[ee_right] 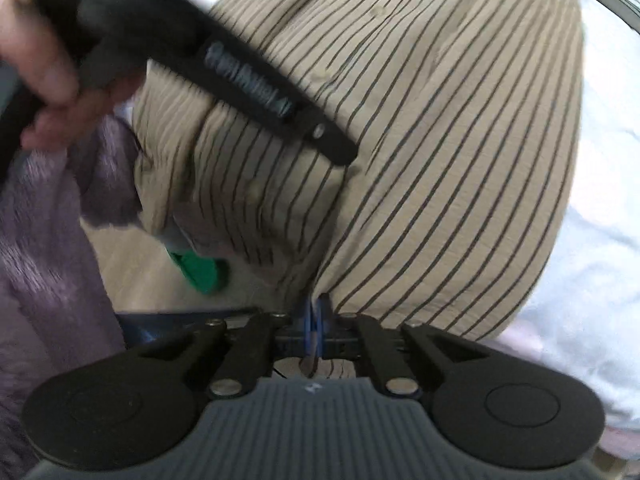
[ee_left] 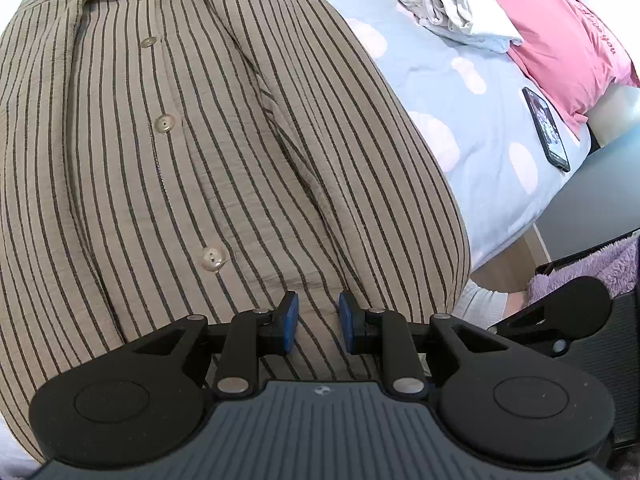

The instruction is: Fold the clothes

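Observation:
A tan shirt with dark stripes and pale buttons (ee_left: 192, 152) lies spread on the bed, collar at the far end. My left gripper (ee_left: 319, 322) hovers over its near hem with the blue pads apart and nothing between them. In the right wrist view the same shirt (ee_right: 440, 140) fills the frame, and my right gripper (ee_right: 316, 320) is shut on its near hem edge, which is pinched between the blue pads. The left gripper's black body (ee_right: 248, 76) and the hand holding it cross the upper left of that view.
The bed has a light blue cover with pale spots (ee_left: 460, 92). A stack of folded white clothes (ee_left: 444, 4) and a pink pillow (ee_left: 568, 36) lie at the far right. A phone (ee_left: 546, 128) lies near the bed's edge. Purple fuzzy fabric (ee_right: 44, 240) hangs at the left.

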`<move>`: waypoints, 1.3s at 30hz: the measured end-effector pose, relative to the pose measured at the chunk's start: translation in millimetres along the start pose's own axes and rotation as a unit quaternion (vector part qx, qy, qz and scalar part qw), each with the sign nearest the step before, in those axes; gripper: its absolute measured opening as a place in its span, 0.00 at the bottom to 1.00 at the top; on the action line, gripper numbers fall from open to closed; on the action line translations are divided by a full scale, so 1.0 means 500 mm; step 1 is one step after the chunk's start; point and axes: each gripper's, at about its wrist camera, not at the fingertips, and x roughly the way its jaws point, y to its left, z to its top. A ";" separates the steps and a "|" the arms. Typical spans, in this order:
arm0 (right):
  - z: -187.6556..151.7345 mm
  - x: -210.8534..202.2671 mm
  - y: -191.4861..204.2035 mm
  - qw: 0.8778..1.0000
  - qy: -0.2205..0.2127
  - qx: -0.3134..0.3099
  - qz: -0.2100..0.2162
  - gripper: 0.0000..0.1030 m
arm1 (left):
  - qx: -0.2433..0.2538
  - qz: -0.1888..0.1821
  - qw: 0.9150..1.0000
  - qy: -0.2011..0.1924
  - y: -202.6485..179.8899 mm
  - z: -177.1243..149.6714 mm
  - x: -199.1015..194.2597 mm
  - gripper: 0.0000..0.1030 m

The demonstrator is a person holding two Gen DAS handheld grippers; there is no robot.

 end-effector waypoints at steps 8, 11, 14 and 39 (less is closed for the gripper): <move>-0.007 0.009 0.010 0.998 0.041 -0.009 0.035 0.10 | -0.020 0.006 1.000 -0.022 0.030 0.011 -0.032 0.18; 0.018 -0.020 0.002 1.000 0.005 -0.021 -0.001 0.19 | -0.033 0.013 0.998 -0.043 0.053 0.023 -0.060 0.19; 0.036 -0.053 -0.013 0.999 -0.034 -0.017 -0.019 0.31 | -0.059 0.023 0.996 -0.065 0.085 0.024 -0.087 0.19; 0.036 -0.051 -0.184 0.993 0.075 0.087 0.012 0.48 | -0.027 0.080 0.990 0.113 0.267 -0.202 -0.129 0.39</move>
